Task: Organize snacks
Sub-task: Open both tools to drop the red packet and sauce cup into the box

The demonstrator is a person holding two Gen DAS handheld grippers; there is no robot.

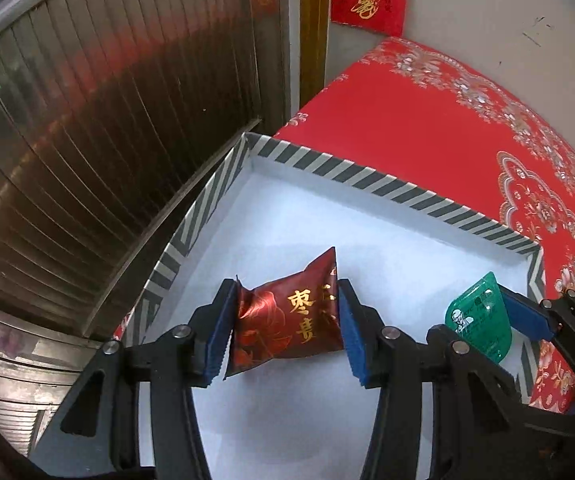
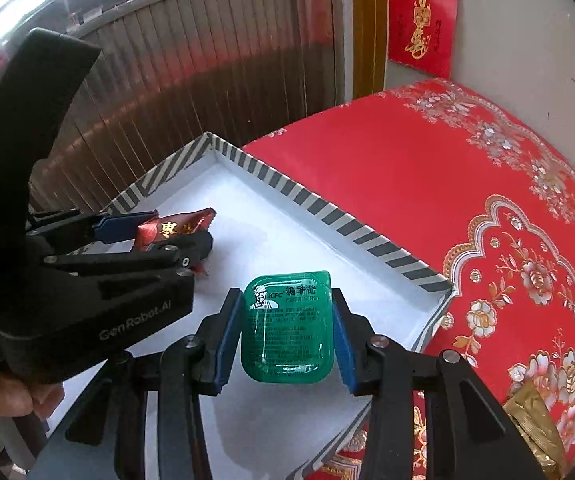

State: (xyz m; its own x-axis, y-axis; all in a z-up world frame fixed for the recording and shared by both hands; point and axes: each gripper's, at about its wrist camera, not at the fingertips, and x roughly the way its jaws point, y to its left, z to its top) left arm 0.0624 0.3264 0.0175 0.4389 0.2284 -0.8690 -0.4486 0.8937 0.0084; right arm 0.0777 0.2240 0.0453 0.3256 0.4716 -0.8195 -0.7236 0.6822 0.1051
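Left wrist view: the left gripper (image 1: 287,322) pinches one red date packet (image 1: 287,320), long axis running finger to finger, above the striped box (image 1: 367,180).

Right wrist view: the right gripper (image 2: 285,334) pinches one green sauce cup (image 2: 287,326), lid facing up, printing upright, over that one box on the red-clothed counter (image 2: 427,180).

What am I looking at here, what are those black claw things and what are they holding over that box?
These are two hand-held grippers, each carried by a person, each with a camera looking along its fingers. The left camera shows the left gripper shut on a dark red foil snack packet with gold characters. The right camera shows the right gripper shut on a green plastic KFC sauce tub. Both are held over a shallow white box with a striped rim, which sits on a red floral tablecloth. A gold foil wrapper lies on the cloth beside it.
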